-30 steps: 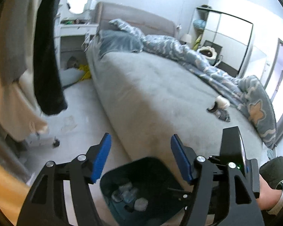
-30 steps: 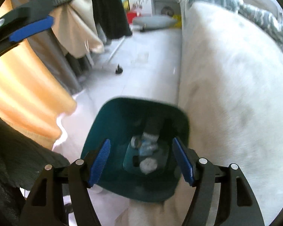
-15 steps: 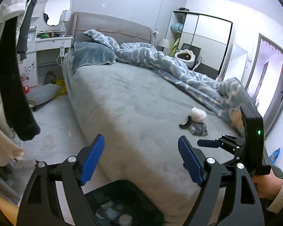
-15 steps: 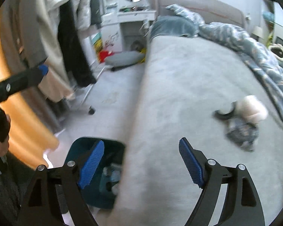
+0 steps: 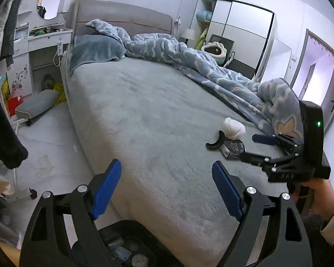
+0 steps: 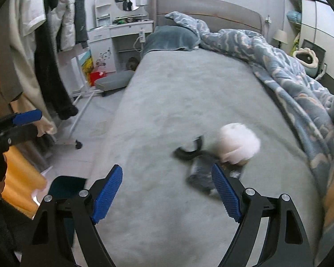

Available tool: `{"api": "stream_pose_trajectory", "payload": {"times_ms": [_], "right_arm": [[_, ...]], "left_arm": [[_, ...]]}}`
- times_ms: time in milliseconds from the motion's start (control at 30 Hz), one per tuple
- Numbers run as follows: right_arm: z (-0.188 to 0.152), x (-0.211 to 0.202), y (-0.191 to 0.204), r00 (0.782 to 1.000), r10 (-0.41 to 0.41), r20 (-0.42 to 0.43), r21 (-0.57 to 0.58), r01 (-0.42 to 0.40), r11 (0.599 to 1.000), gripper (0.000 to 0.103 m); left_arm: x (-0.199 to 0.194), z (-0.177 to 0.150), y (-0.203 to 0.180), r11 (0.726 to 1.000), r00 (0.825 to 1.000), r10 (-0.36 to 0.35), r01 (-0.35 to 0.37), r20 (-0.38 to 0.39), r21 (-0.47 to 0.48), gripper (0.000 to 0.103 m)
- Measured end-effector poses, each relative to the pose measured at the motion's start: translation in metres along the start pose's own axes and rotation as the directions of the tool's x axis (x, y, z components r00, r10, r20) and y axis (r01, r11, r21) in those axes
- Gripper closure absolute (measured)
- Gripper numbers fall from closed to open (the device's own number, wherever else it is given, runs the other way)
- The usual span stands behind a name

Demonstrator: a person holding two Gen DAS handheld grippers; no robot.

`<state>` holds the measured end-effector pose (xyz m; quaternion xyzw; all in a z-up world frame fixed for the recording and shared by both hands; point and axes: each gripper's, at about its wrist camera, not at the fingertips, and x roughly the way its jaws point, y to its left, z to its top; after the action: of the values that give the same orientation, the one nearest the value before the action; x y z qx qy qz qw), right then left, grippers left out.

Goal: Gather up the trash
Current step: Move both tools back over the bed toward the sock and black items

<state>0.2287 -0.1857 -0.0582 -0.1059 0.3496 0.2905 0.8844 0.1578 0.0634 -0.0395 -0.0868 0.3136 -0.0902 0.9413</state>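
On the grey bed point(image 5: 149, 111) lie a white crumpled tissue wad point(image 5: 232, 128) point(image 6: 238, 143), a black curved piece point(image 5: 216, 142) point(image 6: 188, 151) and a dark wrapper point(image 5: 233, 148) point(image 6: 200, 176), close together. My right gripper point(image 6: 167, 191) point(image 5: 248, 146) hovers open just short of them, empty. My left gripper point(image 5: 167, 191) stays over the bed's near edge, its jaws opening with nothing between them. The teal bin point(image 5: 127, 244) point(image 6: 64, 185), with several scraps inside, stands on the floor below the left gripper.
A rumpled blue blanket point(image 5: 211, 66) covers the bed's far right side. Hanging clothes on a wheeled rack point(image 6: 49, 55) crowd the left. A grey cushion point(image 5: 36, 104) lies on the floor by a white dresser point(image 5: 46, 44). A wardrobe point(image 5: 240, 33) stands behind.
Both grippers lifted away from over the bin and swung toward the bed, jaws widening. The right one has closed in on the trash pile; the bin has slipped to the lower edge of both views.
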Motion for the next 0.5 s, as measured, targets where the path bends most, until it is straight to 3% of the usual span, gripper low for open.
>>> {"api": "stream_pose_trajectory", "payload": {"times_ms": [133,500], "right_arm": [[0.006,0.009,-0.024,1.0,-0.03,-0.006,0.025,0.03,0.999,0.02],[0.02,0.033,-0.064,0.997,-0.068,-0.027,0.073,0.069,0.995,0.02]], "left_arm": [[0.016,0.007,0.001,0.999,1.0,-0.024,0.023,-0.017,-0.036,0.018],[0.05,0.021,-0.01,0.999,0.998,-0.036,0.036,-0.055,-0.003,0.018]]}}
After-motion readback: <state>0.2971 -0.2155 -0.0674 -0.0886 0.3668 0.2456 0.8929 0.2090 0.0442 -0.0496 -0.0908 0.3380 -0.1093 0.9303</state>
